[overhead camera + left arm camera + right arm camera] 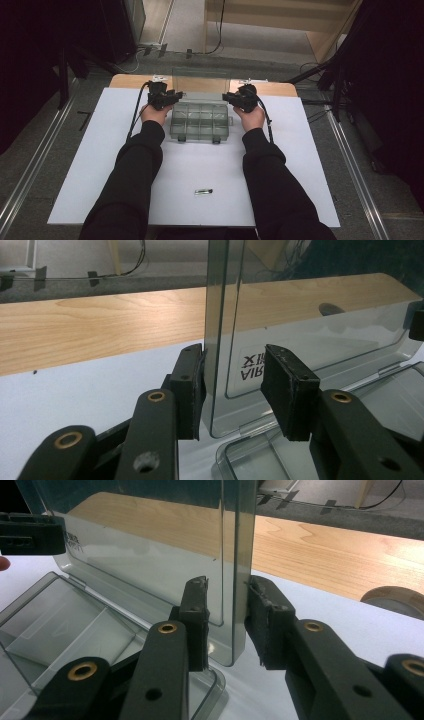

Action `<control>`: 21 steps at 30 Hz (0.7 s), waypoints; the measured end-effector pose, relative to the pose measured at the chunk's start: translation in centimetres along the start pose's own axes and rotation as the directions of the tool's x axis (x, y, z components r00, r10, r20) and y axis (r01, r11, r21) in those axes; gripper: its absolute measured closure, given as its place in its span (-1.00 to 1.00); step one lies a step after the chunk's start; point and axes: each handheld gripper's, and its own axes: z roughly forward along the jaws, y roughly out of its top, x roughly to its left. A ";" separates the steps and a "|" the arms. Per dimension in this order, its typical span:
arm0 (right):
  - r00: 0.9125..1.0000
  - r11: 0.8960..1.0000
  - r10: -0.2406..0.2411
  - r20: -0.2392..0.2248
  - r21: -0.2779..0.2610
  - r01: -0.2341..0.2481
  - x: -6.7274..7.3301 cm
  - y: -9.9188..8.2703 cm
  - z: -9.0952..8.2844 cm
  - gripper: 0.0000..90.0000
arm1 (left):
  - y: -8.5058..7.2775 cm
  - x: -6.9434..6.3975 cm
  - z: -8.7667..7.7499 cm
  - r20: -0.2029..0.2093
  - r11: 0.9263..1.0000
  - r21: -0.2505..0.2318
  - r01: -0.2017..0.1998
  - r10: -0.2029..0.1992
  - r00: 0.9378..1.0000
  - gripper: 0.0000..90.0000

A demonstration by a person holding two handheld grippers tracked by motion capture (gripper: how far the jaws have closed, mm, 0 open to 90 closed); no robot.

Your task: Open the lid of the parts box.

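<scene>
A clear compartment box (200, 122) lies on the white sheet (300, 165) with its lid (200, 80) standing upright. My left gripper (176, 95) is at the lid's left edge and my right gripper (229, 96) at its right edge. In the left gripper view the jaws (235, 360) straddle the lid (310, 335); the outer pad (192, 390) touches the rim and the inner pad (287, 390) stands off it. In the right gripper view the jaws (229, 587) straddle the lid (150, 555); the outer pad (265, 625) is against the rim and the inner pad (195, 625) sits a little off it.
A small dark cylinder (203, 191) lies on the sheet near the front edge, between the person's black sleeves. Bare wooden tabletop (130, 81) shows behind the sheet. Metal rails (30, 165) run along the floor on both sides, and cables lie beyond the table.
</scene>
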 end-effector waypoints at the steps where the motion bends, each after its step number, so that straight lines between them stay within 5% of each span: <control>1: 1.000 1.000 0.000 0.004 0.002 0.000 0.0 0.0 0.0 0.59 | 0.0 0.0 0.1 -0.002 1.000 0.001 0.001 -0.001 1.000 0.33; 21: 1.000 0.999 -0.004 0.021 0.054 0.003 -0.3 -0.9 1.3 0.53 | -0.9 -0.3 1.4 -0.063 0.999 0.005 -0.032 0.033 0.997 0.25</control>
